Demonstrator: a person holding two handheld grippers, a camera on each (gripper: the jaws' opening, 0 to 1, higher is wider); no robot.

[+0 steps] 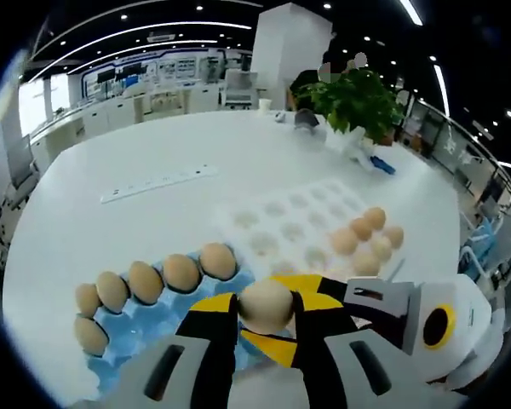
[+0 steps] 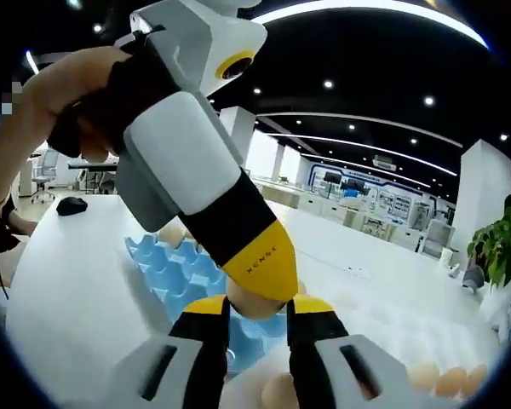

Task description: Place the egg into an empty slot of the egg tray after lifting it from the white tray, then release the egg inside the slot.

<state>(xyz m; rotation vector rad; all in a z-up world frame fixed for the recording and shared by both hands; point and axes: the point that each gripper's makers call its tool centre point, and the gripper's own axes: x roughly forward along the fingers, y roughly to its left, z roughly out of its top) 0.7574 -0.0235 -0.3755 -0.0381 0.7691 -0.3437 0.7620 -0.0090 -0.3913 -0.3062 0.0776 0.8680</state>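
A tan egg (image 1: 266,307) sits between the yellow-tipped jaws of my left gripper (image 1: 264,303), which is shut on it, just over the near corner of the blue egg tray (image 1: 145,322). Several eggs (image 1: 145,281) line that tray's far edge and left side. My right gripper (image 1: 291,313) reaches in from the right, one tip above the egg and one below. In the right gripper view the egg (image 2: 254,307) fills the gap of my right gripper (image 2: 257,319). A yellow finger (image 2: 260,256) of the left gripper lies across it, with the blue tray (image 2: 175,264) behind.
The white tray (image 1: 281,217) lies beyond the blue one, with several eggs (image 1: 366,239) at its right end. A white power strip (image 1: 157,183) and a potted plant (image 1: 358,102) stand farther back on the white table. A person's arm (image 2: 60,94) holds the left gripper.
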